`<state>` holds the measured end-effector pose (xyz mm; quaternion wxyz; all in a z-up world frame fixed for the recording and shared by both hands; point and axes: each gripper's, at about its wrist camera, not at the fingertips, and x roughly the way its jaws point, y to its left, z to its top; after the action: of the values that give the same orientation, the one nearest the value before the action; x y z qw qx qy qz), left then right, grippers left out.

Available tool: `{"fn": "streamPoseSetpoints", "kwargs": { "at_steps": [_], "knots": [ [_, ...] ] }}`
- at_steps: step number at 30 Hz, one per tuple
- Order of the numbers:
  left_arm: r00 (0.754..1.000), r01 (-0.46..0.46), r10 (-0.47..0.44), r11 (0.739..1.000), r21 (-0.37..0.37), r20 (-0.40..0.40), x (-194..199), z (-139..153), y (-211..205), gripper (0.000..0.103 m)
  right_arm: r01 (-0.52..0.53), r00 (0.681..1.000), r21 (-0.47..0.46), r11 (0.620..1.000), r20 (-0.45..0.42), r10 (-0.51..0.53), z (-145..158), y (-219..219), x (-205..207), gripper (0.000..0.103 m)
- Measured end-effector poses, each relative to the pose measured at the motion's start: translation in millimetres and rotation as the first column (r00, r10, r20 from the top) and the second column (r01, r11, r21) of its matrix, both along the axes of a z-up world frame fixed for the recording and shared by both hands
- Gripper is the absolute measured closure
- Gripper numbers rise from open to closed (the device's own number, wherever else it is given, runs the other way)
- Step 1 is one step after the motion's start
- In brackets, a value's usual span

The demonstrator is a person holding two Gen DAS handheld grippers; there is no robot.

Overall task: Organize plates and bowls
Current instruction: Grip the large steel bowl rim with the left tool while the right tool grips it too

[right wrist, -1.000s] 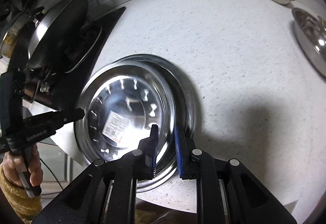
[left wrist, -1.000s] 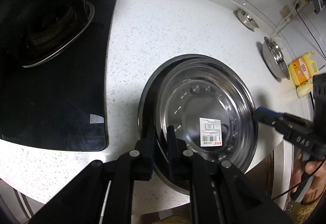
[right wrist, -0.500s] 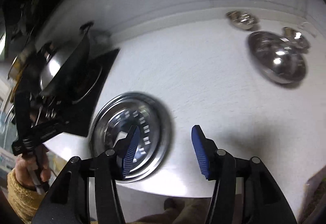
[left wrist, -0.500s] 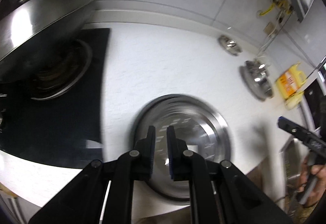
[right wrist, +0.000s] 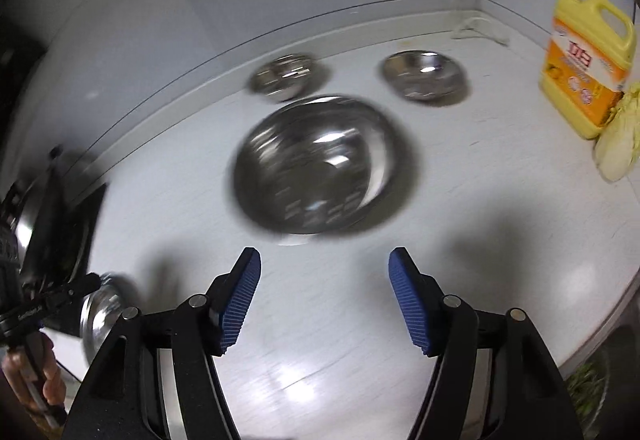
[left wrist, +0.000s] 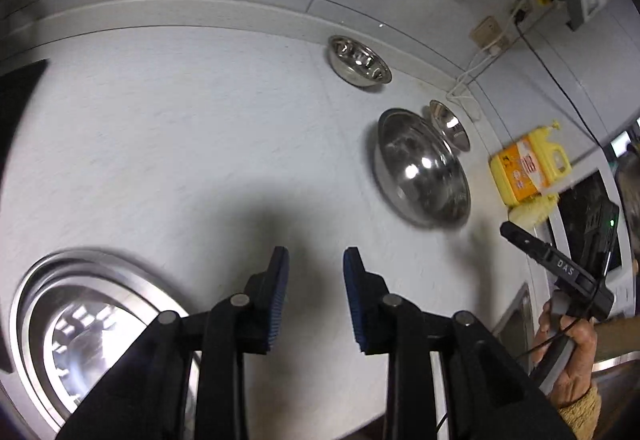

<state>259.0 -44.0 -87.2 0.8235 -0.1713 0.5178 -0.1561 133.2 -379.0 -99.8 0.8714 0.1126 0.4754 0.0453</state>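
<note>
Stacked steel plates lie on the white counter at the lower left of the left wrist view, and show small at the left edge of the right wrist view. A large steel bowl sits ahead of my right gripper, whose jaws are opening with nothing between them. Behind it stand two small steel bowls. My left gripper hangs over bare counter, jaws opening and empty. The large bowl and small bowls lie to its upper right.
A yellow detergent jug with a pale cloth beside it stands at the right by the wall. The black stove with a wok is at the left. A hand holds the other gripper near the sink edge.
Both grippers let go of the stacked plates, rose and swung right across the counter toward the bowls. Both sets of jaws went from shut to spread apart.
</note>
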Motion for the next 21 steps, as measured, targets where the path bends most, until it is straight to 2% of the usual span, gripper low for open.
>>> {"fn": "streamPoseSetpoints", "kwargs": {
  "at_steps": [3, 5, 8, 12, 19, 21],
  "knots": [
    [1.0, -0.016, 0.016, 1.0, -0.011, -0.022, 33.5, -9.6, -25.8, 0.072, 0.018, 1.0, 0.008, 1.0, -0.011, -0.018, -6.7, -33.9, 30.0, 0.041],
    [0.999, -0.029, 0.029, 1.0, -0.011, -0.027, 49.4, -14.5, -38.4, 0.061, 0.019, 1.0, 0.018, 1.0, -0.021, -0.018, -12.3, -49.4, 50.2, 0.041],
    [0.997, -0.051, 0.05, 0.999, -0.015, -0.054, 71.2, -22.9, -52.6, 0.055, -0.005, 0.999, 0.024, 1.0, -0.052, 0.007, -25.5, -59.6, 77.4, 0.039],
    [0.996, -0.057, 0.056, 0.998, -0.01, -0.072, 92.6, -29.7, -69.7, 0.053, -0.062, 0.994, 0.052, 0.997, -0.088, 0.067, -42.6, -59.5, 107.0, 0.039],
    [0.984, -0.064, 0.062, 0.998, -0.01, -0.166, 123.7, -54.4, -94.2, 0.053, -0.181, 0.973, 0.067, 0.981, -0.133, 0.189, -62.3, -48.0, 139.0, 0.039],
    [0.981, -0.061, 0.053, 0.997, -0.037, -0.186, 127.5, -60.8, -99.4, 0.055, -0.196, 0.968, 0.084, 0.977, -0.141, 0.207, -66.7, -48.0, 145.7, 0.039]
  ]
}}
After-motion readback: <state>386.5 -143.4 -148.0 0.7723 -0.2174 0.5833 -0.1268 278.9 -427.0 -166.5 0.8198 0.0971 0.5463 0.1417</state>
